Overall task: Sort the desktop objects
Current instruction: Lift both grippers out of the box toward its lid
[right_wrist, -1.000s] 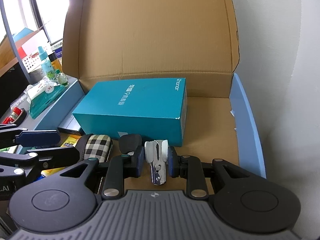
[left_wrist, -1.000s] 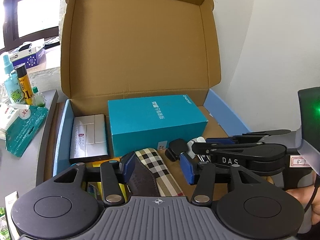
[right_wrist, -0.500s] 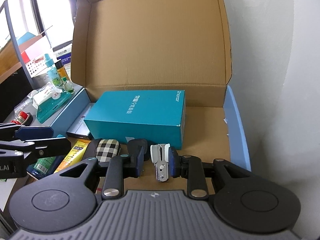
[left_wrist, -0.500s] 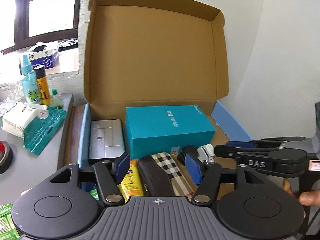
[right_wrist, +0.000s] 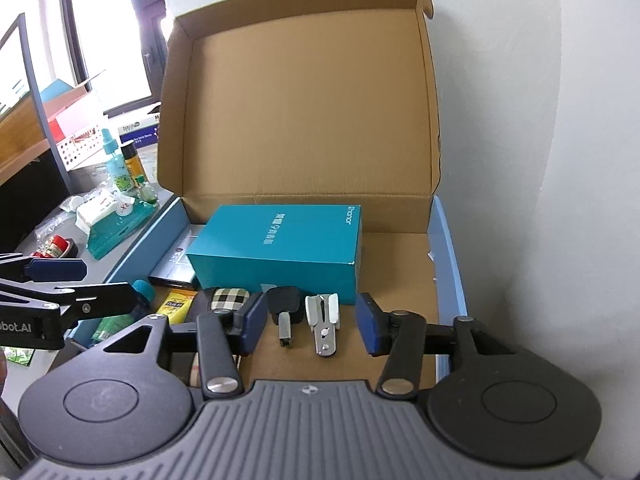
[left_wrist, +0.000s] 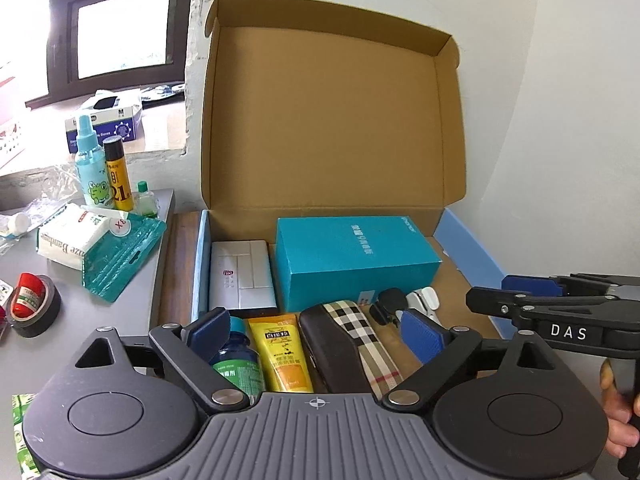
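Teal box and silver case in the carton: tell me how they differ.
The teal box is taller and bulkier; the silver case is flat and slim. The teal box is a matte blue-green with white print on its lid; the silver case is metallic grey with panel lines and a small red mark. The teal box sits mid-carton, the silver case by the left wall. Both lie flat at the back of the cardboard carton.
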Available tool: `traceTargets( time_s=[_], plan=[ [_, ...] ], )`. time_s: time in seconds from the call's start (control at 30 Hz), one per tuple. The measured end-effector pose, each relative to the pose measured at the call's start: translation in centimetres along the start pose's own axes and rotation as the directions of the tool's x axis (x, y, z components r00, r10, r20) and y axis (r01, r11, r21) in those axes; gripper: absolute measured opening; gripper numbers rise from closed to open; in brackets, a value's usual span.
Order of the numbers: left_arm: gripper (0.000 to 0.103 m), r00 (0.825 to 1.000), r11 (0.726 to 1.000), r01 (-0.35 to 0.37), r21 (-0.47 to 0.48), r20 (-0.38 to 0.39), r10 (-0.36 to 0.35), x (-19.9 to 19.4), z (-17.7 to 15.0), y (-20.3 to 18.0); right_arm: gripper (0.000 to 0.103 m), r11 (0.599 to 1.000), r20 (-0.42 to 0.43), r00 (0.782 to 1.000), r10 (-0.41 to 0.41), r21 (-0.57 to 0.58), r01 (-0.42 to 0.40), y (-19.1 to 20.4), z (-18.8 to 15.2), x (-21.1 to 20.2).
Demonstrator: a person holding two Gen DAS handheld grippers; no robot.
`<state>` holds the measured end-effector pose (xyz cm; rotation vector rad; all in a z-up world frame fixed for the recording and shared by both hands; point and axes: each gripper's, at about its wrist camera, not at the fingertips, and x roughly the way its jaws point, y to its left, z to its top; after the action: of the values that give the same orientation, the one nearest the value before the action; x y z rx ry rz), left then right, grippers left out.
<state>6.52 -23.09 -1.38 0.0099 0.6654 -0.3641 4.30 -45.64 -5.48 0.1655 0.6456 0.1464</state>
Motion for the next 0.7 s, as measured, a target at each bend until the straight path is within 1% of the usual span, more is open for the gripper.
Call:
traceTargets(
  time_s=[0.1,0.27,0.33,0.5,0.63,0.7],
  plan=[
    [0.099,1.000,1.000,-0.001,0.009,0.010,0.001,-1.0,-0.3,-0.2,0.066,1.000,0.012,1.000,-0.004,-0.003,0.004,0.4,-0.4,-1.0],
    [0.103,1.000,1.000,-0.008,0.015,0.017,0.007,-2.6,-1.0,-0.4,0.074,1.000,0.033,0.999,-0.012,-0.008,0.012,1.2,-1.0,-2.7],
    [0.103,1.000,1.000,-0.013,0.017,0.017,0.013,-3.2,-1.3,-0.4,0.082,1.000,0.041,0.999,-0.014,-0.010,0.015,1.5,-1.2,-3.4],
    [0.103,0.998,0.999,-0.046,0.021,0.034,0.046,-4.7,-2.2,-0.6,0.091,1.000,0.060,0.998,-0.019,-0.015,0.020,2.3,-1.9,-5.7],
    [0.103,0.998,0.999,-0.052,0.016,0.038,0.051,-5.5,-2.9,-0.6,0.099,1.000,0.074,0.997,-0.020,-0.014,0.021,2.7,-2.6,-7.4],
    [0.103,0.998,0.999,-0.050,0.016,0.036,0.049,-5.8,-3.2,-0.7,0.101,1.000,0.075,0.997,-0.021,-0.009,0.021,2.7,-3.1,-7.7]
  ],
)
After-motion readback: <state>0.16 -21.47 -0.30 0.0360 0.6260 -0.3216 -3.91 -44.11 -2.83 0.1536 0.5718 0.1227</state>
